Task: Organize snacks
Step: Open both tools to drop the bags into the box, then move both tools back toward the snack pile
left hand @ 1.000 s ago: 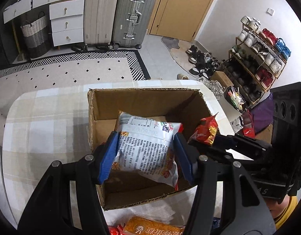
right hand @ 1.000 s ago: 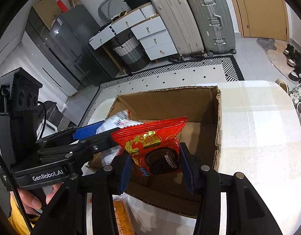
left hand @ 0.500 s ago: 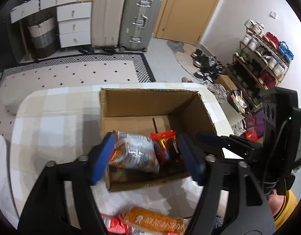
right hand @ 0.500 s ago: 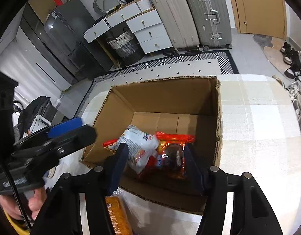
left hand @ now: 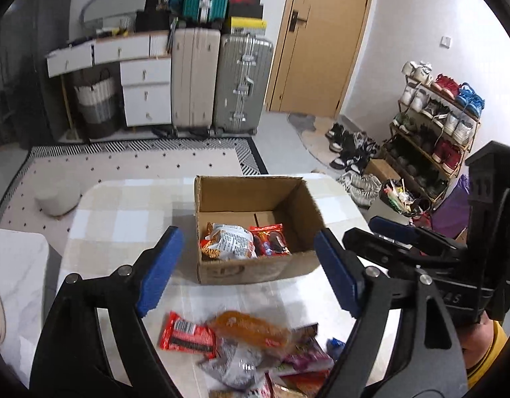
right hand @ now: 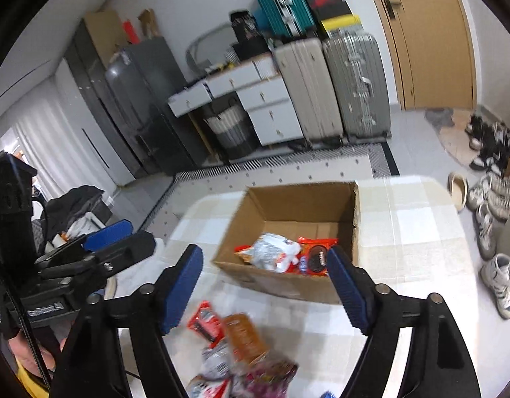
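An open cardboard box point(left hand: 255, 265) point(right hand: 288, 285) stands on the checked table. Inside it lie a white-and-orange snack bag point(left hand: 230, 240) point(right hand: 275, 252) and a red cookie packet point(left hand: 270, 238) point(right hand: 316, 253). My left gripper point(left hand: 246, 270) hangs above the table in front of the box, its jaws opening, nothing between them. My right gripper point(right hand: 265, 287) is likewise raised and opening, empty. A pile of loose snacks point(left hand: 251, 348) point(right hand: 235, 348) lies on the table below both grippers, with a red packet point(left hand: 187, 333) and an orange packet point(left hand: 251, 328) on top.
The other gripper shows at each view's side: the right gripper point(left hand: 404, 235), the left gripper point(right hand: 99, 242). Beyond the table point(left hand: 122, 219) are a patterned rug, suitcases point(left hand: 218, 79), white drawers, a door and a shoe rack point(left hand: 430, 126).
Both grippers let go of their packets, which now lie in the box. Both then rose and pulled back from the box, jaws spreading wider, bringing the snack pile into view.
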A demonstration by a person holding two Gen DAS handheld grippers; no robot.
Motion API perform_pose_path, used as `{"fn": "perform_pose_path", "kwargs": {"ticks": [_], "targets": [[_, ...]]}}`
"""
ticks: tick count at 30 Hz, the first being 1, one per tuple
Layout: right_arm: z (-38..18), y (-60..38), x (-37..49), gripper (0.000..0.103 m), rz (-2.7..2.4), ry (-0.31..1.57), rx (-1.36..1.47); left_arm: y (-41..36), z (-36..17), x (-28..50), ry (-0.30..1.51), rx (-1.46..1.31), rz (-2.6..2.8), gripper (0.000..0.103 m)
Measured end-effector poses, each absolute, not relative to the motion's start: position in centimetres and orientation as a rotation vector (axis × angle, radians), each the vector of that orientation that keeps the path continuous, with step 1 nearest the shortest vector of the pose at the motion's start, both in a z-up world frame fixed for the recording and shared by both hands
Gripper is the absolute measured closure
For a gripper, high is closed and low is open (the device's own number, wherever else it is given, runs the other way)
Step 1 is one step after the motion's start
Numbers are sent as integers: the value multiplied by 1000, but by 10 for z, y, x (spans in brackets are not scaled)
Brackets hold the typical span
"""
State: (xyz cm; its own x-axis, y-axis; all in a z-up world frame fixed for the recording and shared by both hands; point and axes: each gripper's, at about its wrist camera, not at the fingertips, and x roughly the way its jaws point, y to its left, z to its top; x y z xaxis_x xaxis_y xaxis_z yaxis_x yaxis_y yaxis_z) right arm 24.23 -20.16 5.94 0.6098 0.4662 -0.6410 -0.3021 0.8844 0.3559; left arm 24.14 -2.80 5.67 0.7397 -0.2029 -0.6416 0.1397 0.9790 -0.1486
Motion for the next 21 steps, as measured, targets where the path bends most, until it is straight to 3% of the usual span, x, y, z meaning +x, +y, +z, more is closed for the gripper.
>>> {"fn": "perform_pose_path", "kwargs": {"ticks": [7, 12, 16, 21], "targets": [[110, -195, 159, 17, 481, 667, 196, -25, 95, 153, 636, -76, -159, 19], [137, -190, 98, 9, 502, 572, 171, -17, 118, 77, 562, -68, -134, 14], [149, -186, 49, 6, 524, 479, 141, -10, 129, 23, 518, -78, -121, 0], [152, -174, -14, 3, 539, 391, 76, -2, 135, -44, 458, -79, -94, 1]]}}
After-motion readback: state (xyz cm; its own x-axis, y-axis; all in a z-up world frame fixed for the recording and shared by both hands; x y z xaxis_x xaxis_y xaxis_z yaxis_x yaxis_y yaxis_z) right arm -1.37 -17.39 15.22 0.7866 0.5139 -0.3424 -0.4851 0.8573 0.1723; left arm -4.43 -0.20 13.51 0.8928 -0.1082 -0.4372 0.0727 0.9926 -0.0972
